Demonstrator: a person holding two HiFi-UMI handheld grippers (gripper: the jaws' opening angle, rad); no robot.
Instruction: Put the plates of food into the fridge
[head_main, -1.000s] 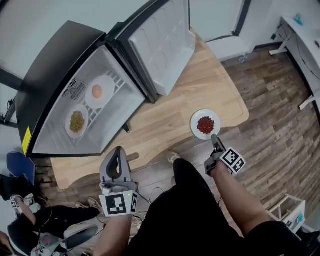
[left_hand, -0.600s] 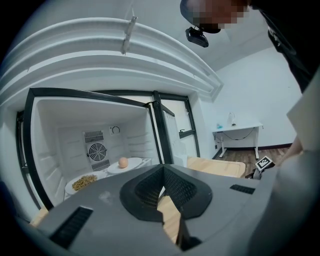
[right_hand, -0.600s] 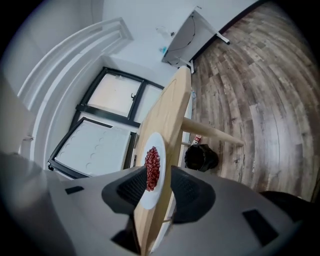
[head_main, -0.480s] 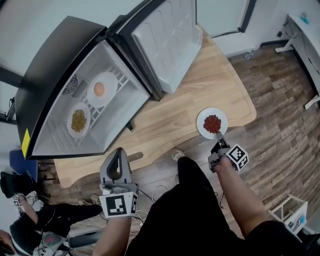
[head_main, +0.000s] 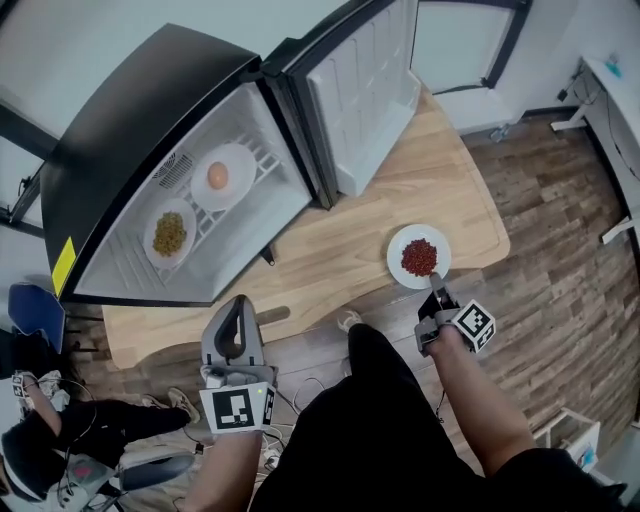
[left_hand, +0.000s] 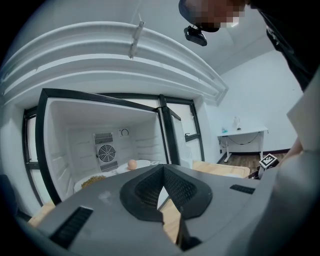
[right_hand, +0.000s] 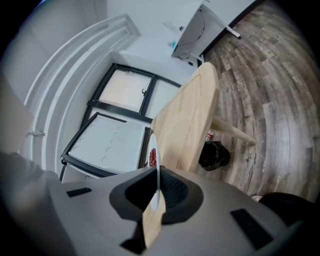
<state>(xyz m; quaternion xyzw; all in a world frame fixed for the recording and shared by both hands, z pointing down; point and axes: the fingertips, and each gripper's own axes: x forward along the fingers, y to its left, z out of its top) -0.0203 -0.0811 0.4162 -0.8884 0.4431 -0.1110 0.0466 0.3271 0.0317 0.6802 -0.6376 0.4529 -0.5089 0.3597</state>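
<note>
A white plate (head_main: 400, 244) of red food (head_main: 420, 257) lies near the right front edge of the wooden table (head_main: 340, 240). My right gripper (head_main: 437, 283) has just been closing and is now shut on the plate's near rim. In the right gripper view the plate (right_hand: 153, 150) shows edge-on between the pads of that gripper (right_hand: 156, 187). My left gripper (head_main: 237, 305) hangs shut and holds nothing, in front of the open fridge (head_main: 130, 130). A plate (head_main: 240, 160) with a round orange piece and a plate (head_main: 154, 246) of greenish-brown food sit on the fridge shelf.
The fridge door (head_main: 365, 90) stands open between the fridge's inside and the red-food plate. A small dark object (head_main: 268, 258) lies on the table by the fridge's corner. A dark bin (right_hand: 215, 155) stands on the wood floor under the table. A person sits at the lower left (head_main: 40, 420).
My right gripper has moved up to the red-food plate's near rim and its jaws have closed on it. The left gripper has hardly shifted.
</note>
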